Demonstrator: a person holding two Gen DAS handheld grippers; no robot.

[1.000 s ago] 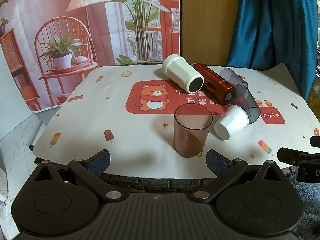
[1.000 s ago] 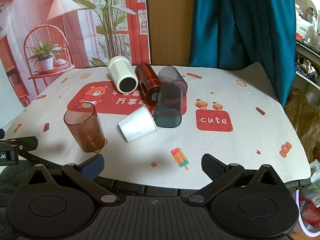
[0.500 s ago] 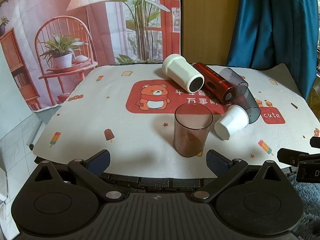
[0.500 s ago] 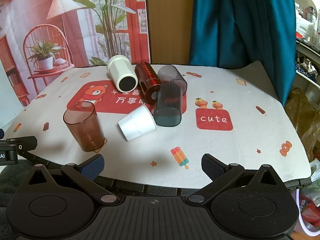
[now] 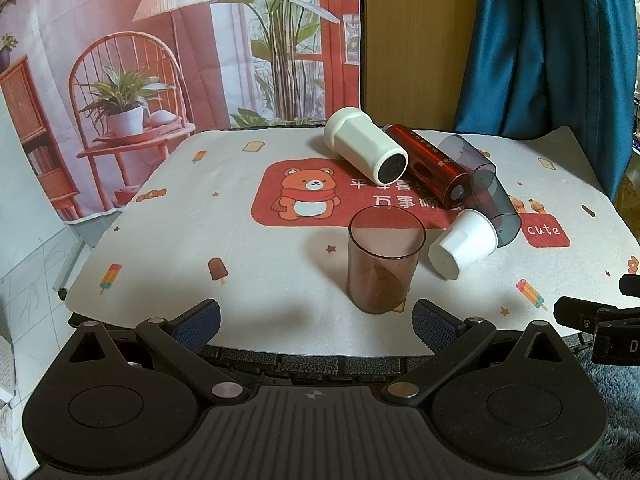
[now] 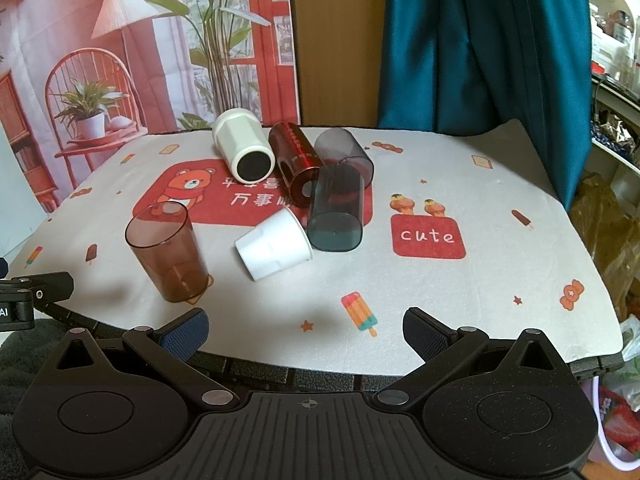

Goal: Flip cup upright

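A brown see-through cup (image 5: 382,260) (image 6: 168,252) stands upright near the front of the mat. Behind it several cups lie on their sides in a cluster: a small white cup (image 5: 464,244) (image 6: 274,244), a dark grey see-through cup (image 5: 496,208) (image 6: 336,212), a red cup (image 5: 430,170) (image 6: 298,164), a tall white cup (image 5: 366,150) (image 6: 244,150) and a second grey cup (image 5: 466,152) (image 6: 344,150). My left gripper (image 5: 316,322) is open and empty at the front edge, just short of the brown cup. My right gripper (image 6: 306,330) is open and empty at the front edge.
The cups lie on a white printed mat (image 5: 200,216) (image 6: 460,292) with a red bear panel, on a small table. A teal curtain (image 6: 480,40) and a printed backdrop (image 5: 160,40) hang behind. Bags (image 6: 600,220) sit off the right edge. The right gripper's tip (image 5: 592,316) shows at the left view's right edge.
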